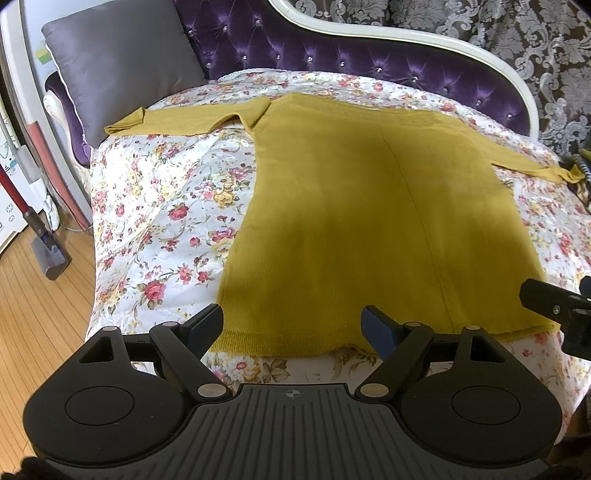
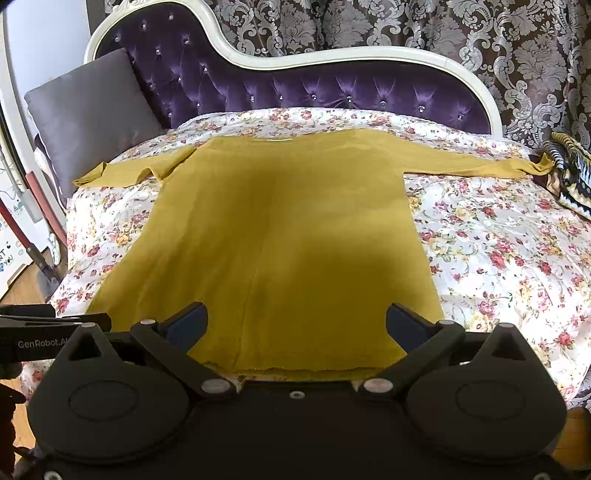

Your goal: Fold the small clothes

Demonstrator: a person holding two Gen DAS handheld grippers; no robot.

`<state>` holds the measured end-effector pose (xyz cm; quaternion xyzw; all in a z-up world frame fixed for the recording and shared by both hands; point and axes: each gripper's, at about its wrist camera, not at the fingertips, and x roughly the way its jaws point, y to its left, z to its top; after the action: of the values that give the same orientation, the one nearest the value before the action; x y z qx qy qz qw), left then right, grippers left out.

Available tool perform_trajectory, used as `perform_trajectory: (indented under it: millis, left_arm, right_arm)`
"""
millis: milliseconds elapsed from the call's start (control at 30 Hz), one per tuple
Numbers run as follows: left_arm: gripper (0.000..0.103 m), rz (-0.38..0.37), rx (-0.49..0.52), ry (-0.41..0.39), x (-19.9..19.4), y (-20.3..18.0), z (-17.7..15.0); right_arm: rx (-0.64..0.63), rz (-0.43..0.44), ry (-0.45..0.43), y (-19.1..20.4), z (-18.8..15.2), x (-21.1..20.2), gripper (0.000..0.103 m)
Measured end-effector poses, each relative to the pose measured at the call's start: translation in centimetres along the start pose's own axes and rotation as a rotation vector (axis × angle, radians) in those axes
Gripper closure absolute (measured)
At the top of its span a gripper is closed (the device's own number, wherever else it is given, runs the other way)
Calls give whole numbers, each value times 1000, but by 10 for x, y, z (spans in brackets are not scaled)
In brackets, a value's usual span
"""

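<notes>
Lying flat on the floral quilted bedspread [image 2: 498, 258] is one mustard-yellow long-sleeved knit top [image 2: 288, 229], neckline toward the headboard, hem toward the cameras, both sleeves spread out sideways. A lengthwise seam or crease runs down its body.

Left gripper [image 1: 293, 325]: black, jaws wide apart, nothing between the pads; it hangs over the near hem by the garment's left corner. Whether the pads touch the cloth cannot be told.

Right gripper [image 2: 295, 321]: black, jaws likewise wide and empty, over the hem nearer the right corner. Each gripper shows at the edge of the other's view.

Surroundings:
- Purple button-tufted velvet headboard [image 2: 295, 92] with curved white frame, behind the bedspread.
- Grey satin cushion [image 1: 122, 62] propped at the far left; the left sleeve cuff lies just beside it.
- Black-and-cream patterned fabric item [image 2: 570, 173] at the bed's right edge, touching or just beside the right sleeve cuff.
- Grey-and-brown damask curtain [image 2: 443, 33] behind the headboard.
- Red-handled stick vacuum [image 1: 33, 221] standing on the wooden floor [image 1: 40, 314], left of the bed.
</notes>
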<state>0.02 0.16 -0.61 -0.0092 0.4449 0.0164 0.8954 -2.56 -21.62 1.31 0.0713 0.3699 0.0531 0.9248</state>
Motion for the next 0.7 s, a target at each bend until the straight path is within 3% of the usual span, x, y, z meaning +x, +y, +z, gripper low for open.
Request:
perform_trajectory:
  millis: [700]
  left_arm:
    - [22, -5, -5, 15, 6, 0, -1]
  right_arm:
    - [19, 8, 25, -2, 0, 8, 1]
